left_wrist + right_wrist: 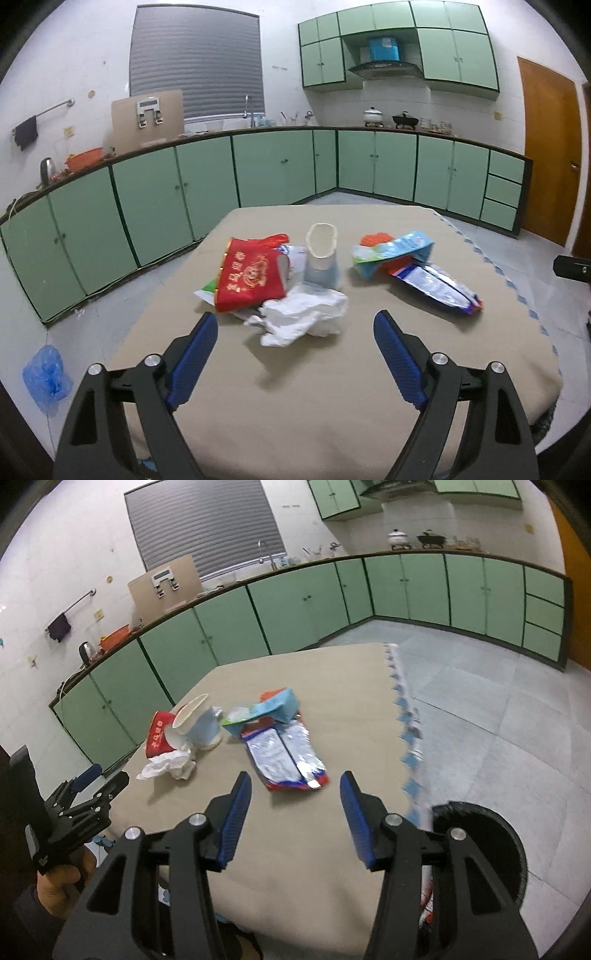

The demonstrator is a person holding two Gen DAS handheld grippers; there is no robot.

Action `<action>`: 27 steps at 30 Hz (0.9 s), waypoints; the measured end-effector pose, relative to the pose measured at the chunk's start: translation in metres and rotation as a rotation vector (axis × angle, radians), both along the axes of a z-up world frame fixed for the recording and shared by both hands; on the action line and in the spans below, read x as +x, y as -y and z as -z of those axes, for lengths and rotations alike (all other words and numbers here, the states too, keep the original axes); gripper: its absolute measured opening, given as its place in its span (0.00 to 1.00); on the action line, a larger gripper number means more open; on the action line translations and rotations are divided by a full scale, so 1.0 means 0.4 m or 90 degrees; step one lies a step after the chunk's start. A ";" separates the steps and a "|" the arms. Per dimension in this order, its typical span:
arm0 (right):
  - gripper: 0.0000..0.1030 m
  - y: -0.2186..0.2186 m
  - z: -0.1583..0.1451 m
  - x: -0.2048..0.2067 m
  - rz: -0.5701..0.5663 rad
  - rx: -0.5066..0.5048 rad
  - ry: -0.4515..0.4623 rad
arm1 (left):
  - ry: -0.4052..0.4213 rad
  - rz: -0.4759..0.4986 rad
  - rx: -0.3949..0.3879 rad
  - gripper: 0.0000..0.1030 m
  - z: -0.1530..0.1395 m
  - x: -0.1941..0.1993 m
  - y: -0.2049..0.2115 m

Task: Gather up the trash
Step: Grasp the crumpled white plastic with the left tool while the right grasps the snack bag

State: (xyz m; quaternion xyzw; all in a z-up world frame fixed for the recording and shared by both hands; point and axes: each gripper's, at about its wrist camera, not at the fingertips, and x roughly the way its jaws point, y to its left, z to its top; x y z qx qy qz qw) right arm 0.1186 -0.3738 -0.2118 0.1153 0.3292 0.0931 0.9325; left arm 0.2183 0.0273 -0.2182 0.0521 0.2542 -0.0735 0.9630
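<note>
left hand-held gripper (295, 325): jaws spread wide with nothing between them, above the near part of the worktop, just short of the tissue; a hand grips its handle at the left edge of the right wrist view.
right hand-held gripper (295, 786): jaws parted about halfway with nothing between them, above the worktop, just short of the foil pouch.
bin (491, 834): black, round, on the floor beside the worktop's near right corner, under the right hand-held gripper; some wrappers show inside it.
worktop (332, 387): covered by a beige cloth with a blue-patterned fringe; all trash lies toward its middle.
tissue (303, 314): crumpled, white, nearest item, touching the red bag and the cup's base.
red bag (251, 277): left of the tissue, gold print, lying over other scraps.
foil pouch (439, 284): flat, silver and blue, to the right, apart from the tissue.
cup (321, 258): white paper, crushed rim, upright between red bag and blue wrapper.
blue wrapper (391, 251): crumpled, overlapping the foil pouch's far end.
cabinets (207, 177): green, lining the far walls.
</note>
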 end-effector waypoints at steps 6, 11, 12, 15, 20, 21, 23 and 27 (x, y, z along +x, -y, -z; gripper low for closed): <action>0.48 -0.054 0.053 0.063 -0.012 -0.016 -0.029 | -0.017 0.008 -0.006 0.82 0.041 0.058 0.004; 0.48 -0.074 0.091 0.102 -0.016 -0.022 -0.050 | -0.050 0.017 -0.006 0.82 0.088 0.122 -0.003; 0.48 -0.077 0.100 0.111 -0.018 -0.023 -0.055 | -0.055 0.017 -0.005 0.81 0.094 0.133 -0.004; 0.48 -0.091 0.129 0.132 -0.026 -0.027 -0.070 | -0.083 0.024 -0.006 0.57 0.120 0.173 -0.007; 0.48 -0.122 0.142 0.153 -0.045 -0.059 -0.064 | -0.116 0.060 -0.014 0.04 0.139 0.201 0.006; 0.48 -0.127 0.142 0.160 -0.049 -0.063 -0.063 | -0.110 0.064 -0.016 0.03 0.135 0.196 0.007; 0.48 -0.131 0.144 0.172 -0.055 -0.067 -0.063 | -0.098 0.076 -0.030 0.02 0.119 0.180 0.008; 0.48 -0.141 0.154 0.192 -0.065 -0.085 -0.074 | -0.075 0.088 -0.041 0.02 0.089 0.156 0.015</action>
